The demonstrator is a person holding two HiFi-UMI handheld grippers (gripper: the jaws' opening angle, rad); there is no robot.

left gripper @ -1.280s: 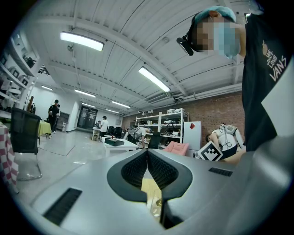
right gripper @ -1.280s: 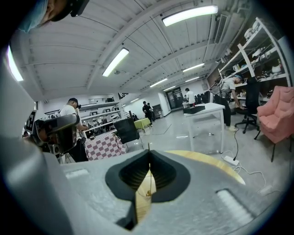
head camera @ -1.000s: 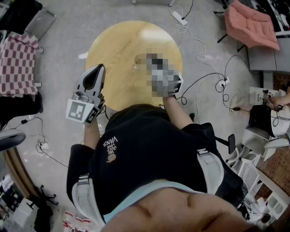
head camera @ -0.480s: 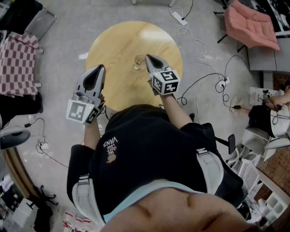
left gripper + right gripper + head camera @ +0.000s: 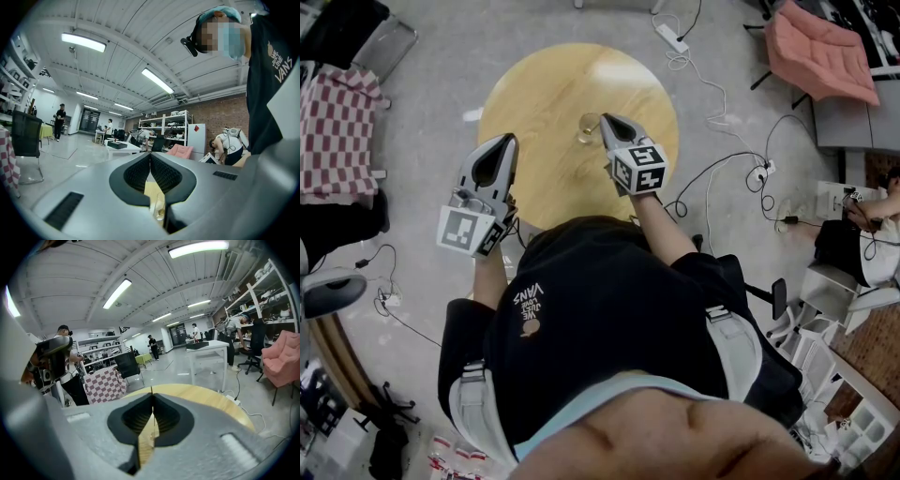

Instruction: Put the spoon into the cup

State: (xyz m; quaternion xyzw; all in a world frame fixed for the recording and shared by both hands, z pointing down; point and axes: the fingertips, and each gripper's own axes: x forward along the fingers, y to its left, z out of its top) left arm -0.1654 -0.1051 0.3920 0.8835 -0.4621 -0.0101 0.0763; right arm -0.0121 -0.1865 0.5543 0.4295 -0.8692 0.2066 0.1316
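Observation:
A clear glass cup [image 5: 586, 128] stands on the round wooden table [image 5: 539, 89], right of its middle. My right gripper [image 5: 604, 118] is shut, and its tips sit just beside the cup's right rim. The left gripper [image 5: 508, 139] is shut too and hovers over the table's left near edge, well apart from the cup. In the left gripper view, the cup [image 5: 159, 208] shows through the gap below the closed left gripper [image 5: 150, 153], with something yellowish inside. Under the right gripper [image 5: 151, 392], only the table [image 5: 211, 401] shows. I cannot make out the spoon in any view.
A chair with a checked cloth [image 5: 333, 117] stands left of the table, and a pink chair [image 5: 820, 52] stands far right. A power strip [image 5: 668, 36] and cables [image 5: 722, 164] lie on the floor behind and to the right. My torso covers the near side.
Both grippers and the cup stay almost where they were half a second ago. One second ago the right gripper was hidden by a mosaic patch.

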